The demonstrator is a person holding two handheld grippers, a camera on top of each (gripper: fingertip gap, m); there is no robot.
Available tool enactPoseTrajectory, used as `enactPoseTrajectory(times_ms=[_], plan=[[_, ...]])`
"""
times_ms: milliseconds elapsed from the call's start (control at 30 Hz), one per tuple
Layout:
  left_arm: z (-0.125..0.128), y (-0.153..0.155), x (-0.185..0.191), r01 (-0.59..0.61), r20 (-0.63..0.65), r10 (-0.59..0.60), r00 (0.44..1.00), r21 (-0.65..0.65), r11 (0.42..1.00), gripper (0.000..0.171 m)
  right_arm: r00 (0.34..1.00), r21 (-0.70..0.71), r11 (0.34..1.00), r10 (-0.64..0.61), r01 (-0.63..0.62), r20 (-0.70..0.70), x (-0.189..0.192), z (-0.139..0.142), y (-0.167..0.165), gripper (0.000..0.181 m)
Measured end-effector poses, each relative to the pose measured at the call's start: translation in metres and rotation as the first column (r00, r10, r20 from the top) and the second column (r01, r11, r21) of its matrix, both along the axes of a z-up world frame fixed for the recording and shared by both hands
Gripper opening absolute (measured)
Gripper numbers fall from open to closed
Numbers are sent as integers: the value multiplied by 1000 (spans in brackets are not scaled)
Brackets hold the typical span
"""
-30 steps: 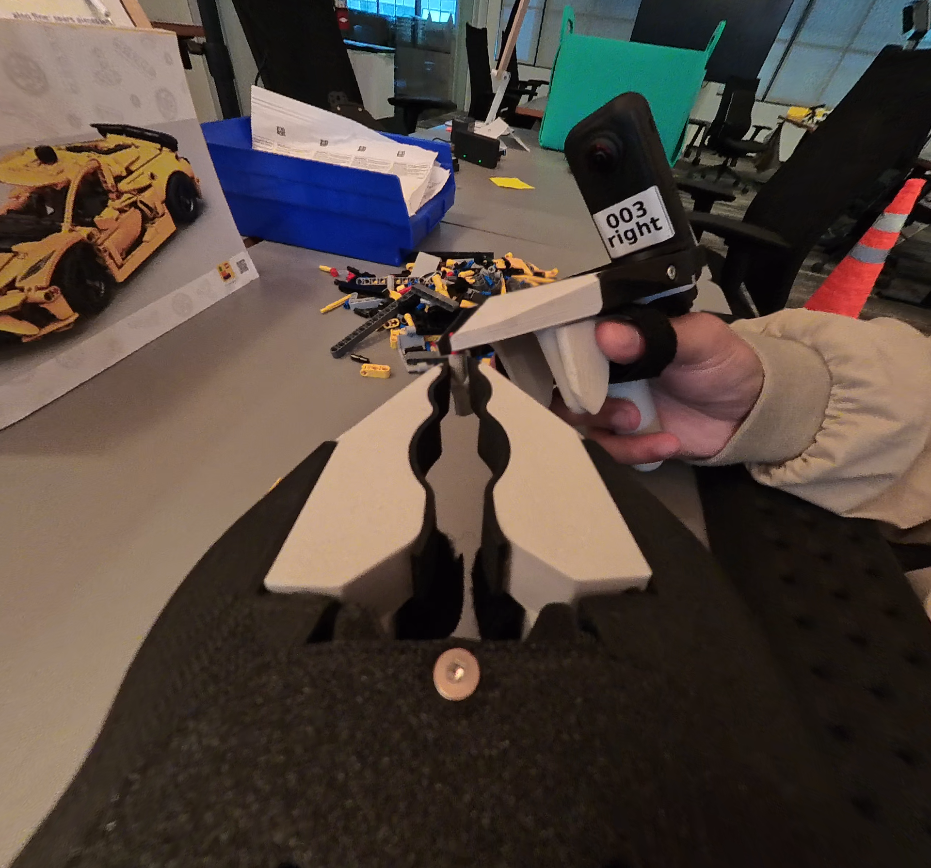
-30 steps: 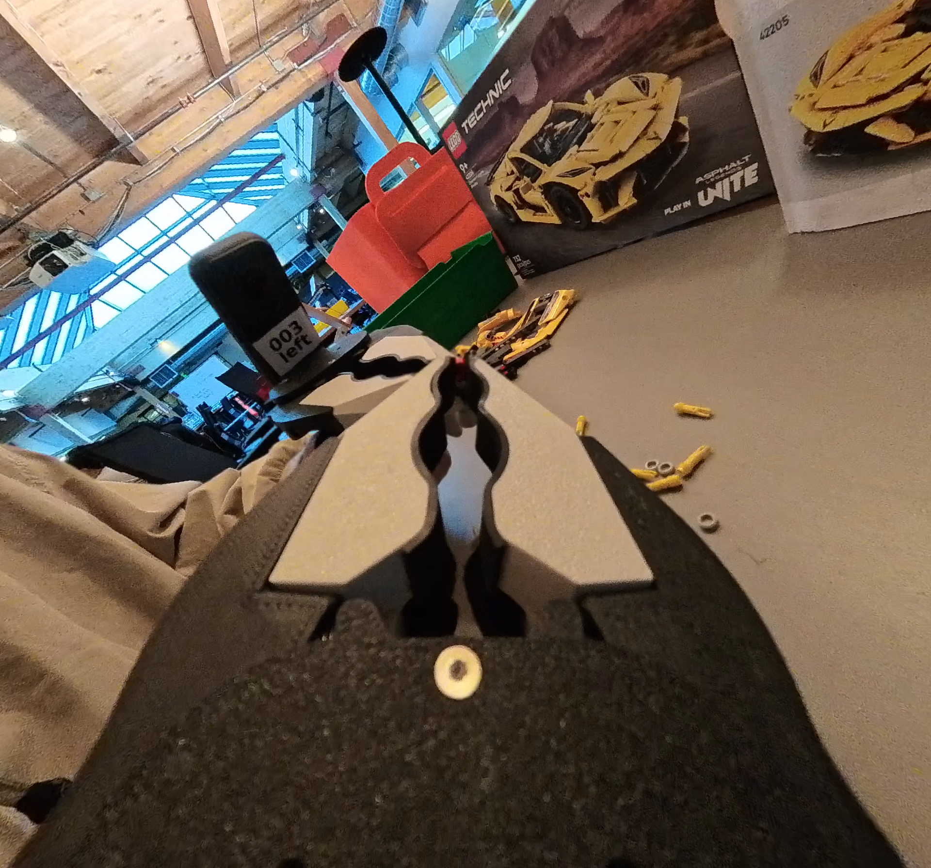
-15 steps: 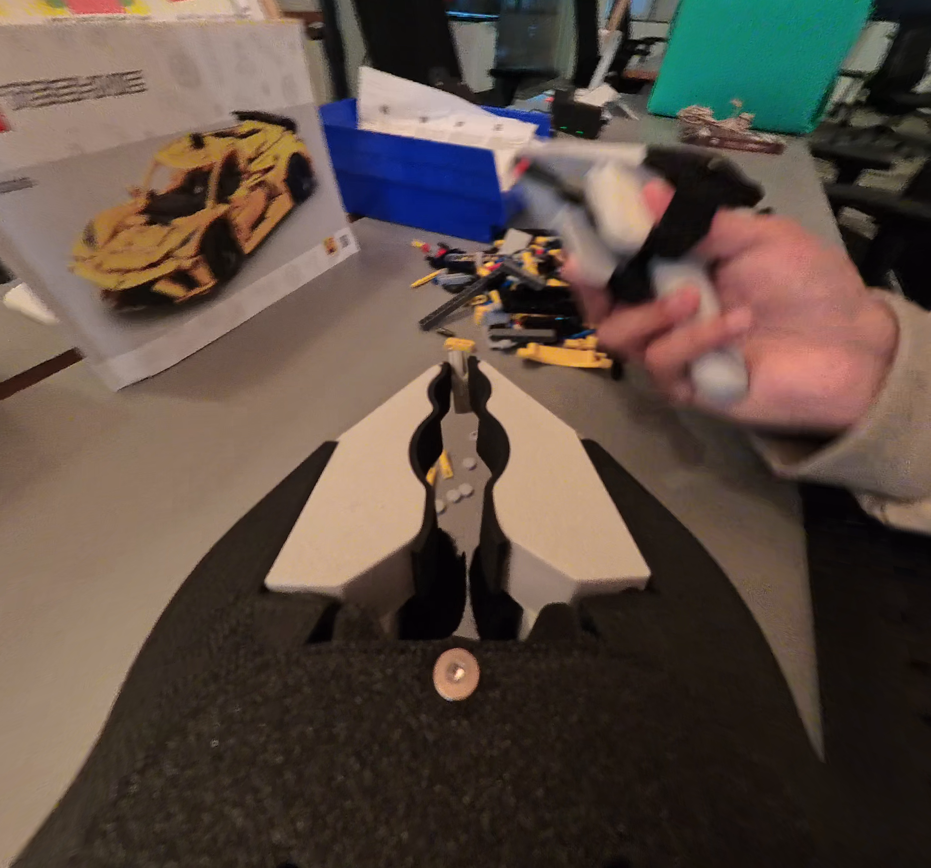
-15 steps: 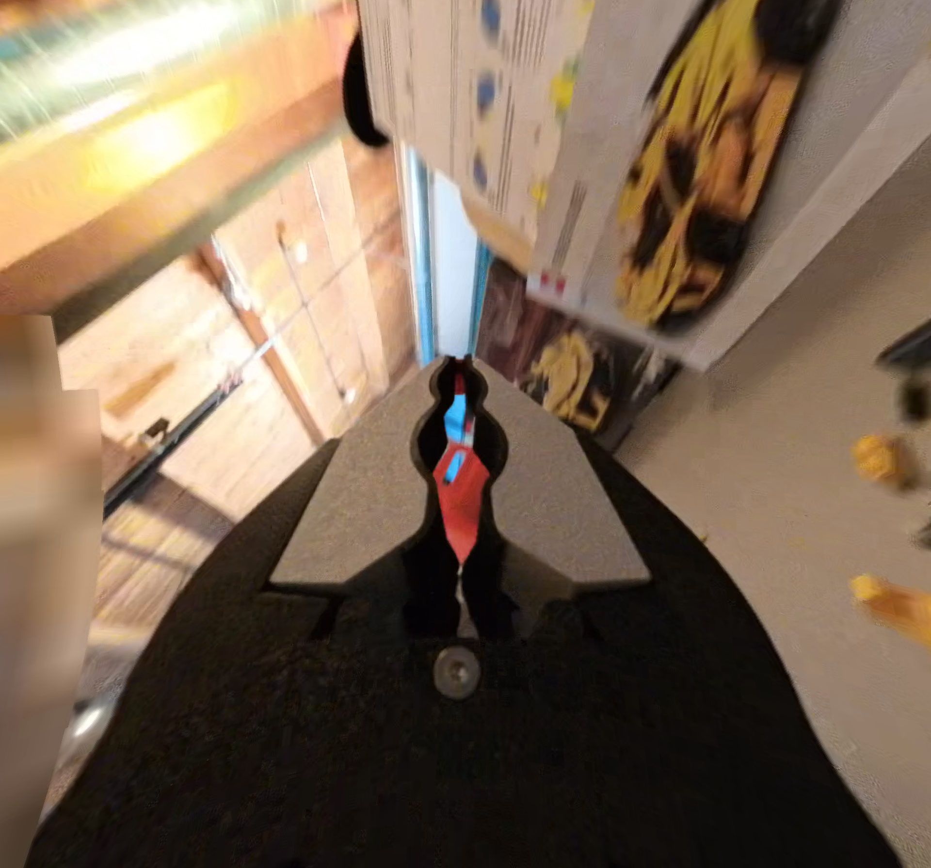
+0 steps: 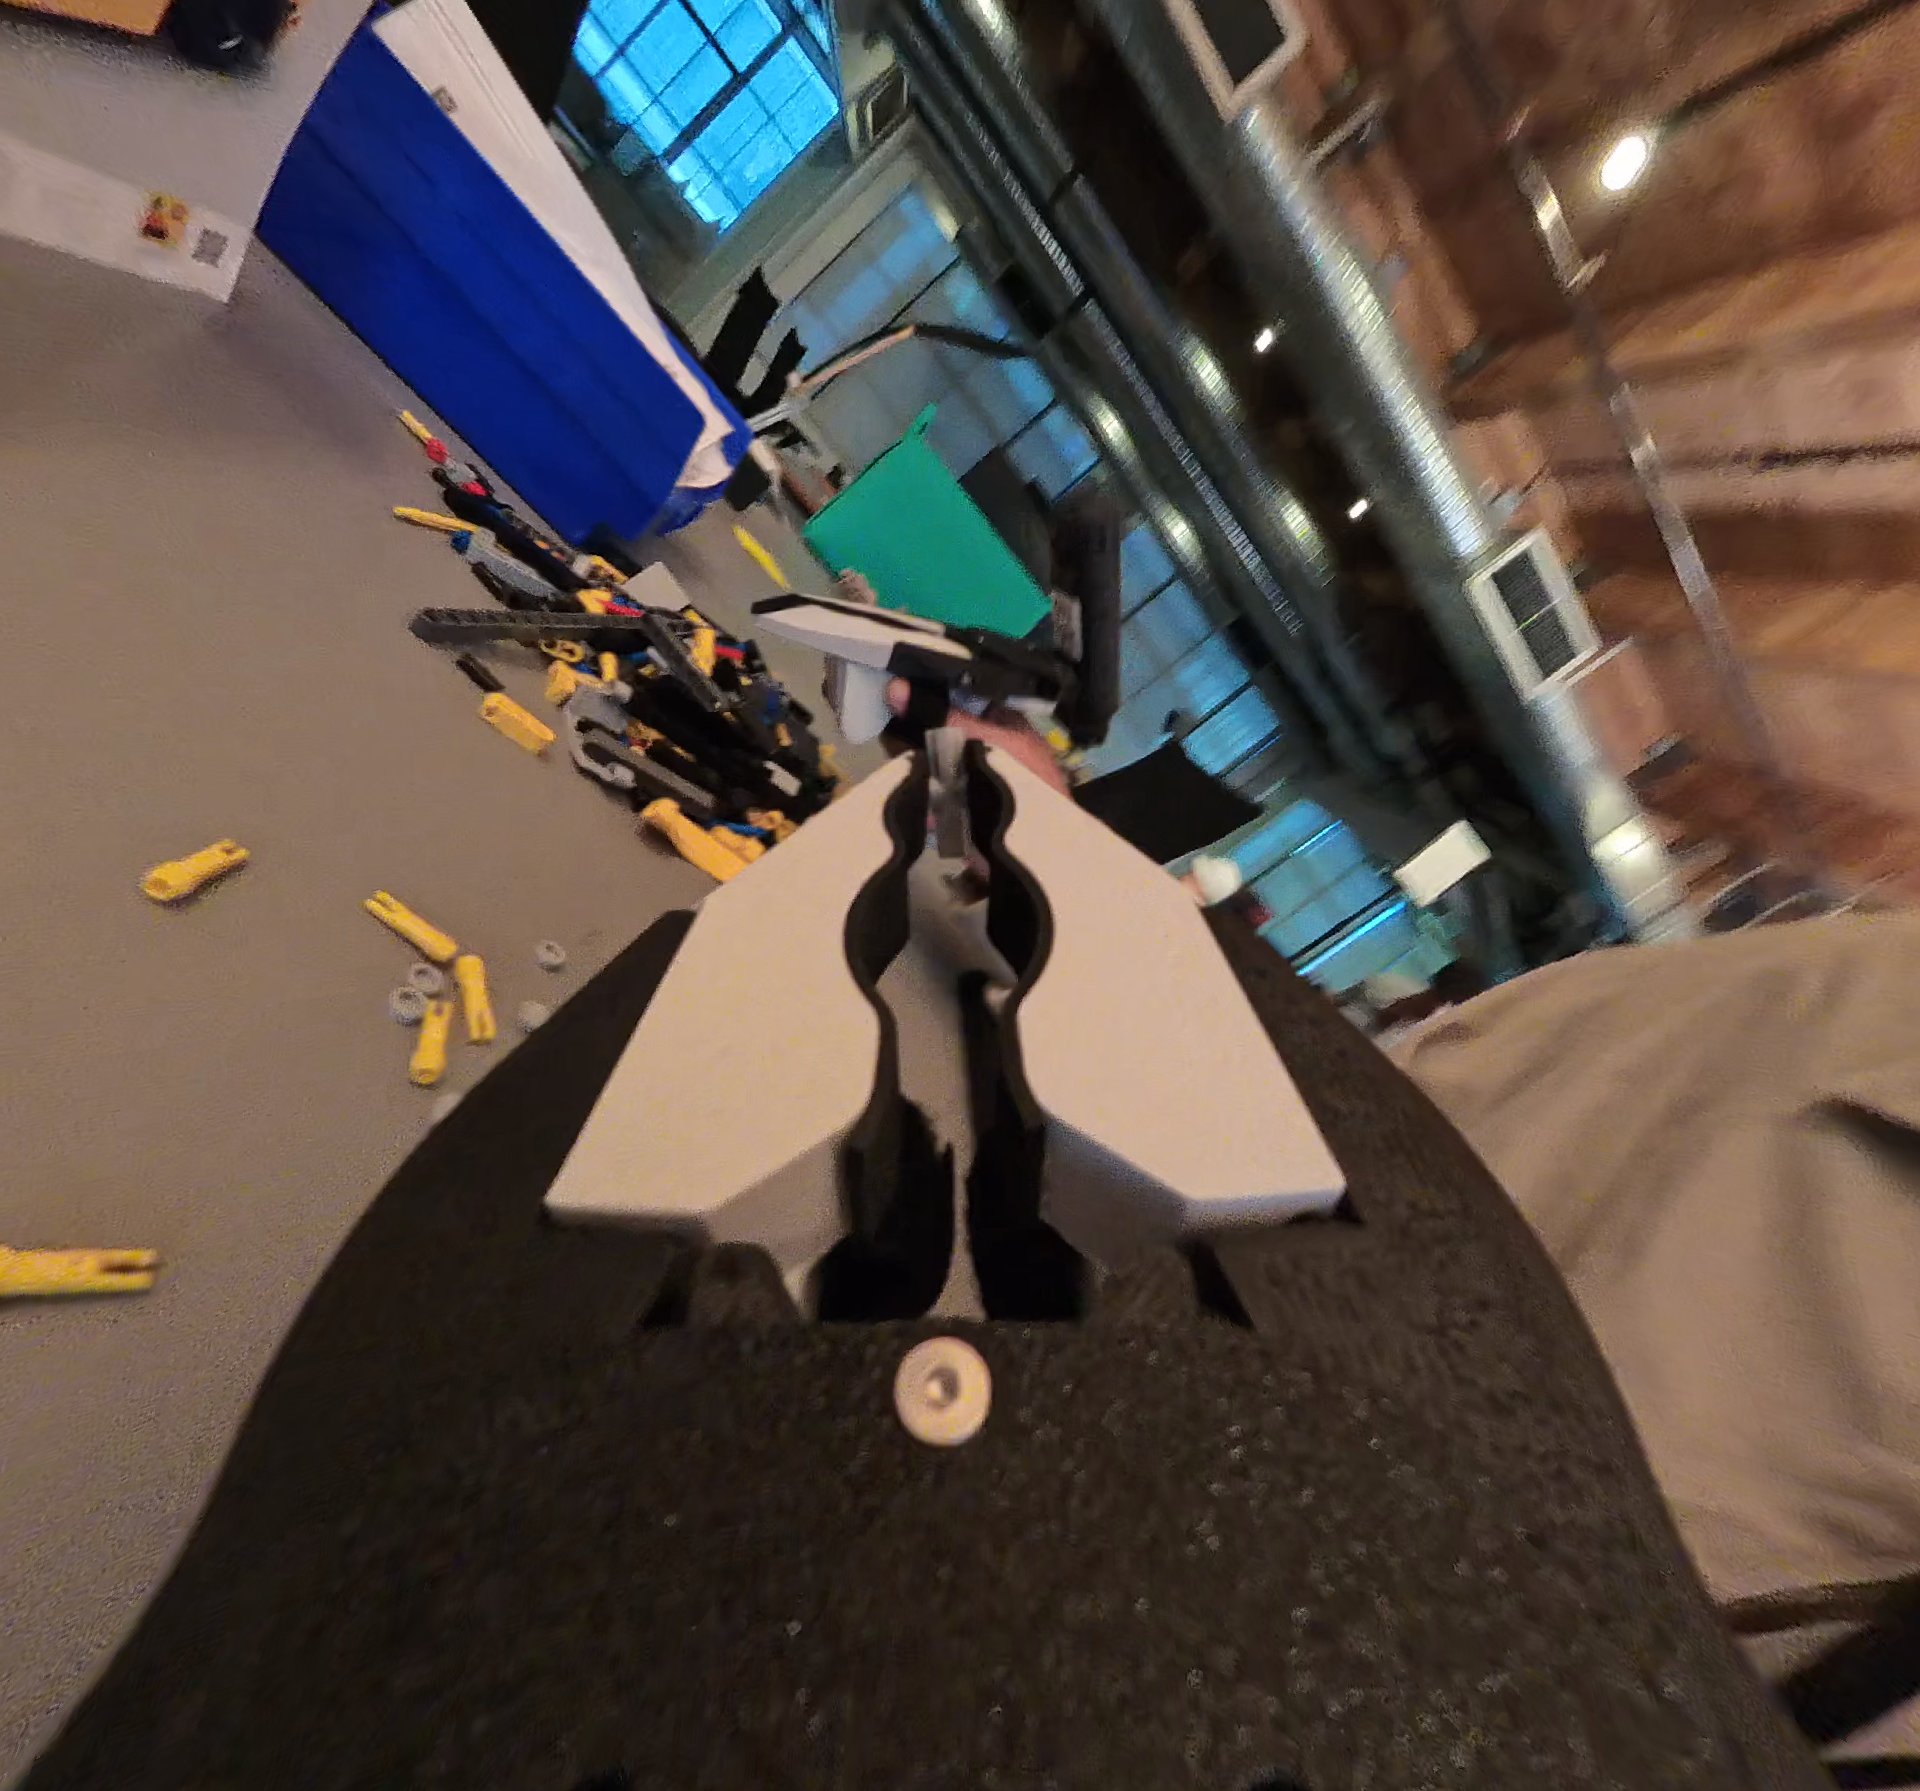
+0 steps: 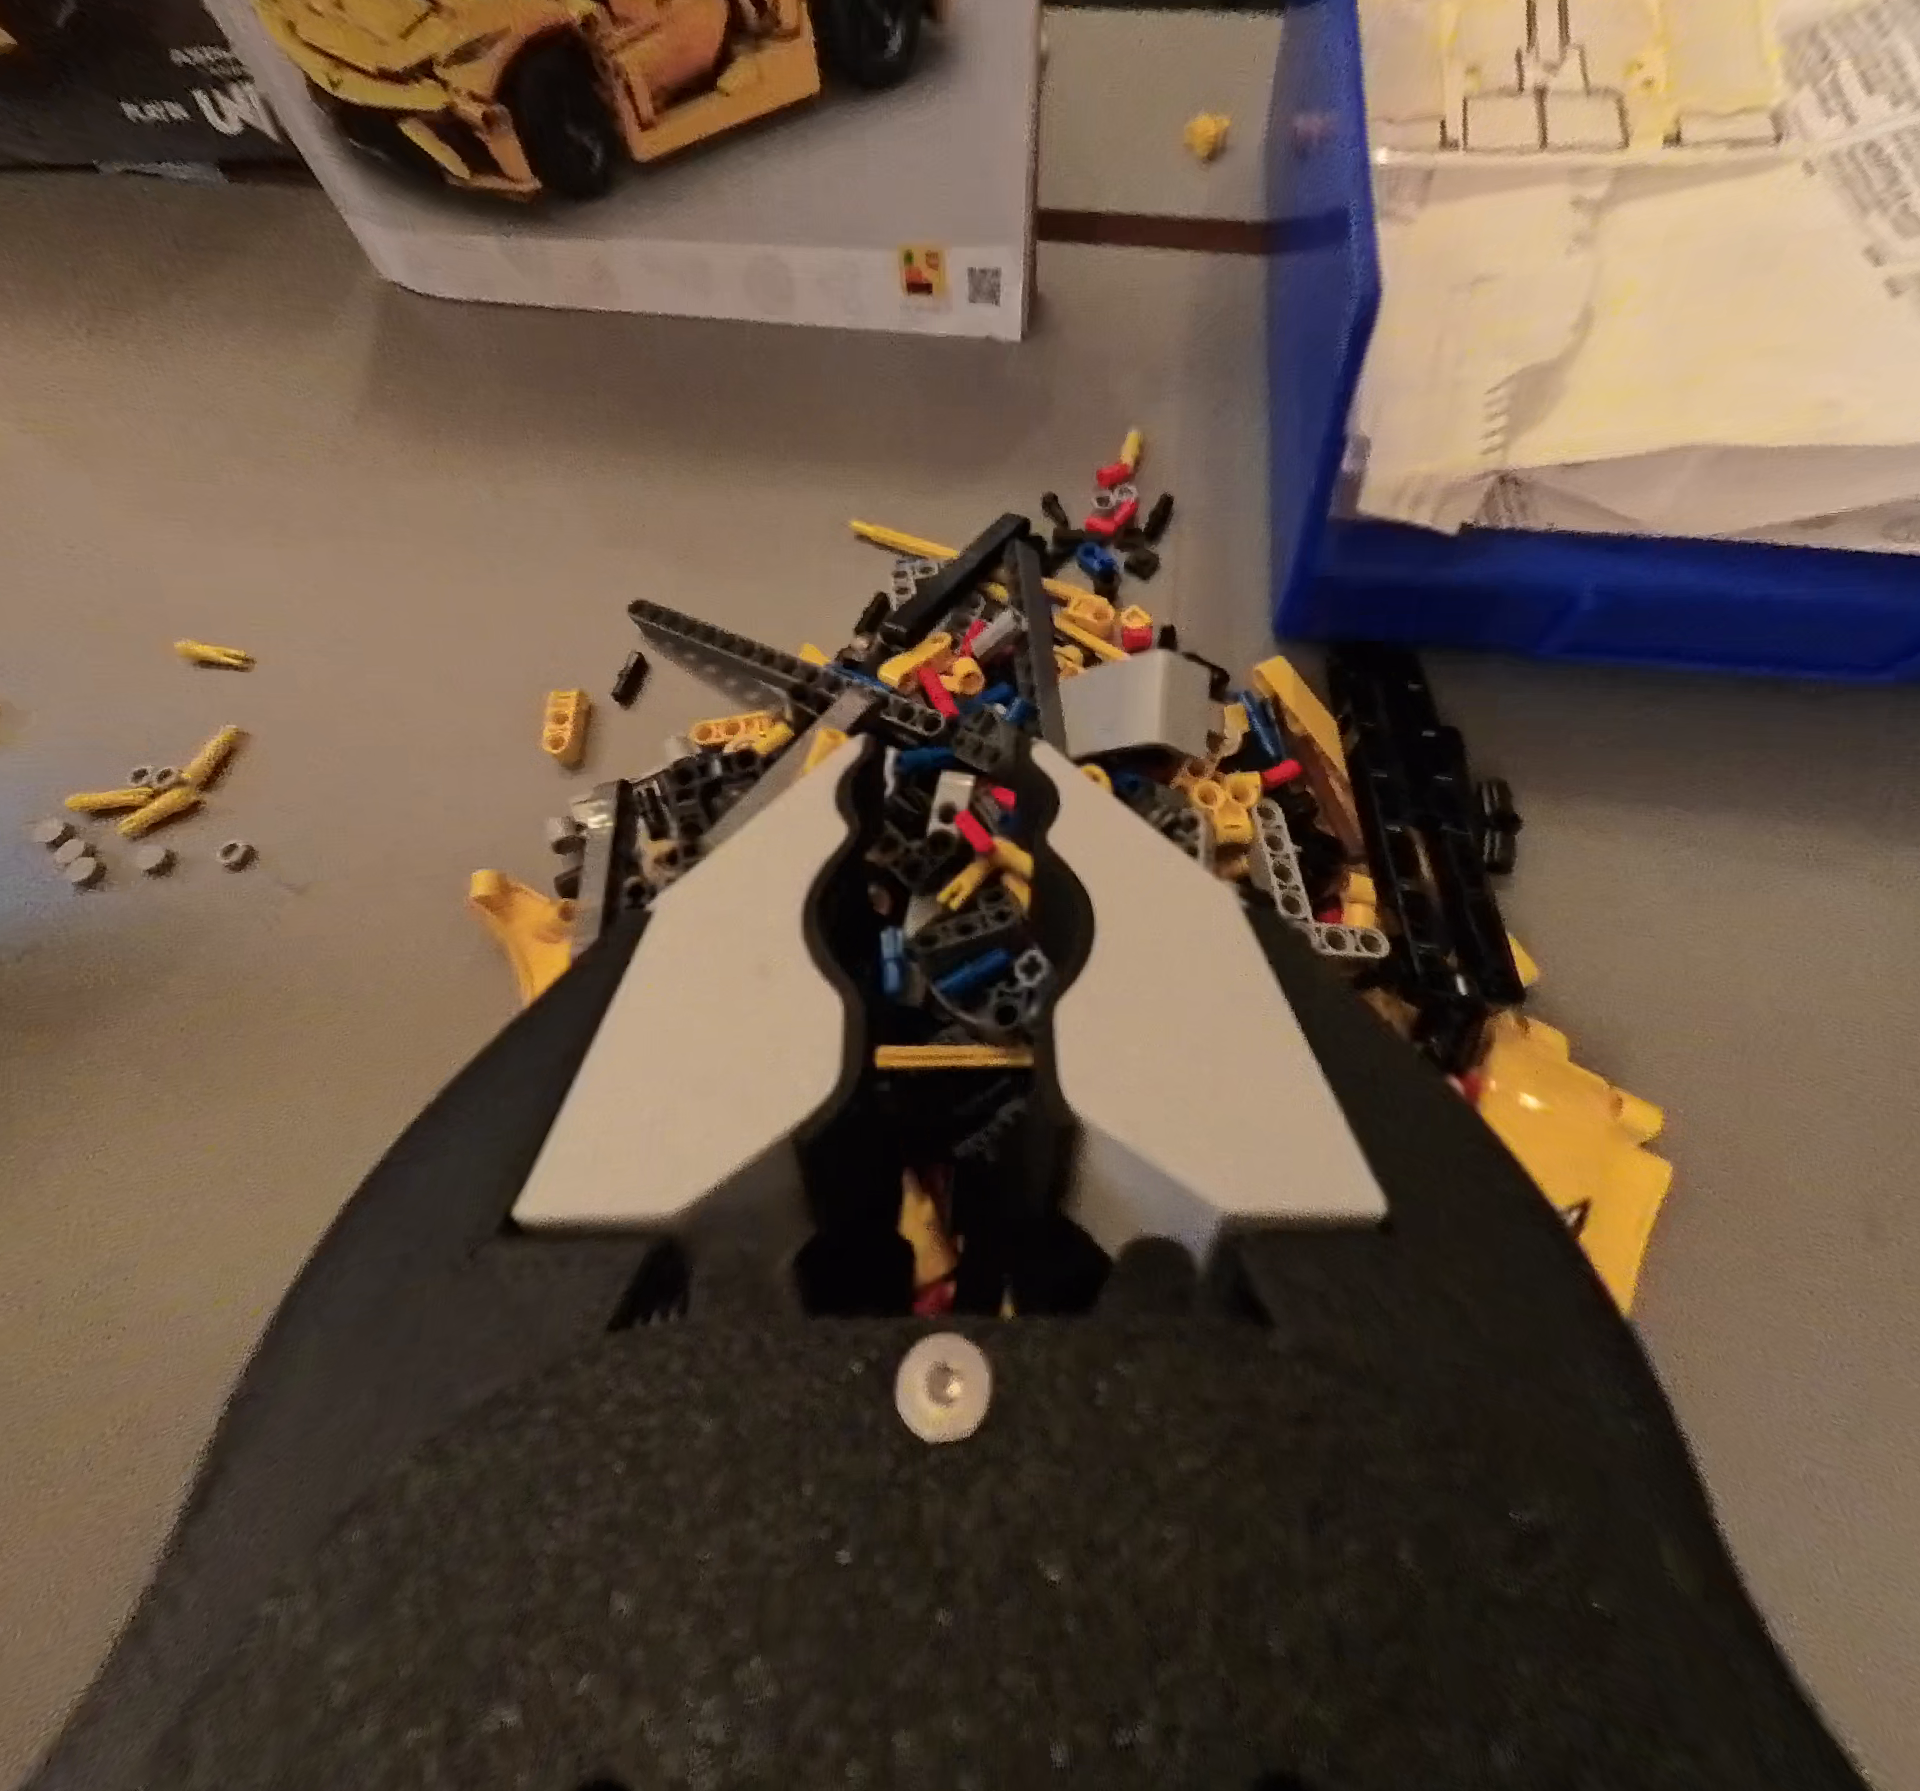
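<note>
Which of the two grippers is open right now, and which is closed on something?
The right gripper is open, its fingers spread above the brick pile. The left gripper is nearly shut, pinching a small grey piece at its tips.

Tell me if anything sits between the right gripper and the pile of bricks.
Nothing visible does. The right gripper, jaws open, hangs directly over the pile of bricks; pieces show through the gap. The blue bin stands to the right and the car box behind, both off that line.
</note>
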State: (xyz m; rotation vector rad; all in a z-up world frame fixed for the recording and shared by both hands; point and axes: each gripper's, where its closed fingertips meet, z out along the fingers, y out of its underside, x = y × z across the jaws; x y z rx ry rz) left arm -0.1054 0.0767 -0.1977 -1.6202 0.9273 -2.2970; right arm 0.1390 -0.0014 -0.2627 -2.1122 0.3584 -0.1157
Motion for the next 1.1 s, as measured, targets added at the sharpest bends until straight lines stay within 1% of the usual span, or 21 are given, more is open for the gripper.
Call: enactPoseTrajectory(times_ms=[67, 100, 133, 200, 267, 300, 367, 433, 467, 533, 600, 633, 667, 700, 767, 800, 833, 867, 933, 1000, 1100], plan=[[-1, 1, -1, 57, 11, -56, 998, -114, 992, 7, 991, 69, 993, 84, -91, 99, -23, 11, 9, 32], [-1, 1, -1, 80, 19, -78, 997, -154, 985, 6, 971, 99, 975, 183, -199, 155, -48, 18, 17, 39], [-1, 0, -1, 96, 23, -94, 995, -180, 979, 6, 928, 138, 931, 306, -338, 213, -82, 26, 27, 46], [-6, -4, 0, 109, -2, -111, 994, -175, 979, 6, 809, 206, 793, 509, -574, 293, -161, 37, 39, 61], [-11, -8, 2, 113, -31, -119, 992, -139, 984, 6, 750, 245, 713, 588, -657, 302, -219, 42, 47, 57], [-13, -11, 3, 122, -40, -128, 991, -123, 985, 7, 734, 263, 687, 605, -677, 309, -239, 44, 51, 55], [-16, -16, 3, 133, -60, -139, 989, -97, 986, 7, 717, 267, 670, 599, -693, 357, -258, 44, 59, 57], [-14, -22, 2, 166, -54, -172, 984, -104, 981, 7, 712, 265, 669, 587, -694, 384, -261, 42, 65, 47], [-14, -24, 1, 186, -54, -193, 980, -120, 975, 7, 704, 235, 674, 598, -700, 382, -261, 36, 65, 42], [-17, -30, 0, 223, -68, -234, 970, -136, 965, 7, 708, 187, 707, 575, -682, 411, -252, 32, 63, 23], [-16, -36, 0, 268, -67, -279, 958, -140, 953, 8, 694, 195, 687, 591, -700, 411, -251, 36, 56, 22], [-20, -35, 1, 264, -93, -276, 957, -118, 957, 19, 725, 209, 712, 568, -670, 388, -242, 39, 54, 22], [-22, -29, 2, 239, -113, -247, 962, -84, 967, 35, 749, 205, 739, 547, -642, 374, -227, 40, 50, 22], [-22, -19, 3, 194, -118, -199, 973, -50, 980, 38, 786, 190, 785, 506, -590, 354, -204, 38, 46, 22], [-21, 8, 1, 85, -121, -82, 989, 16, 996, 38, 892, 84, 922, 339, -378, 298, -131, 20, 32, 23], [-21, 19, 0, 41, -128, -35, 991, 48, 998, 38, 924, -11, 965, 253, -261, 285, -93, 4, 19, 23], [-23, 29, -2, 5, -144, 7, 990, 86, 996, 38, 940, -90, 982, 186, -167, 285, -62, -8, 5, 23], [-27, 38, -2, -30, -166, 52, 985, 132, 991, 38, 953, -122, 988, 125, -94, 278, -39, -14, -7, 23], [-36, 51, -3, -77, -210, 129, 969, 239, 968, 37, 967, -123, 992, 52, -21, 249, -15, -17, -21, 23], [-51, 51, -4, -41, -275, 146, 950, 354, 934, 36, 973, -122, 992, -1, 30, 230, 0, -20, -28, 23], [-66, 46, -6, 34, -333, 168, 928, 524, 851, 33, 989, -129, 990, -38, 57, 142, 6, -27, -29, 34]])
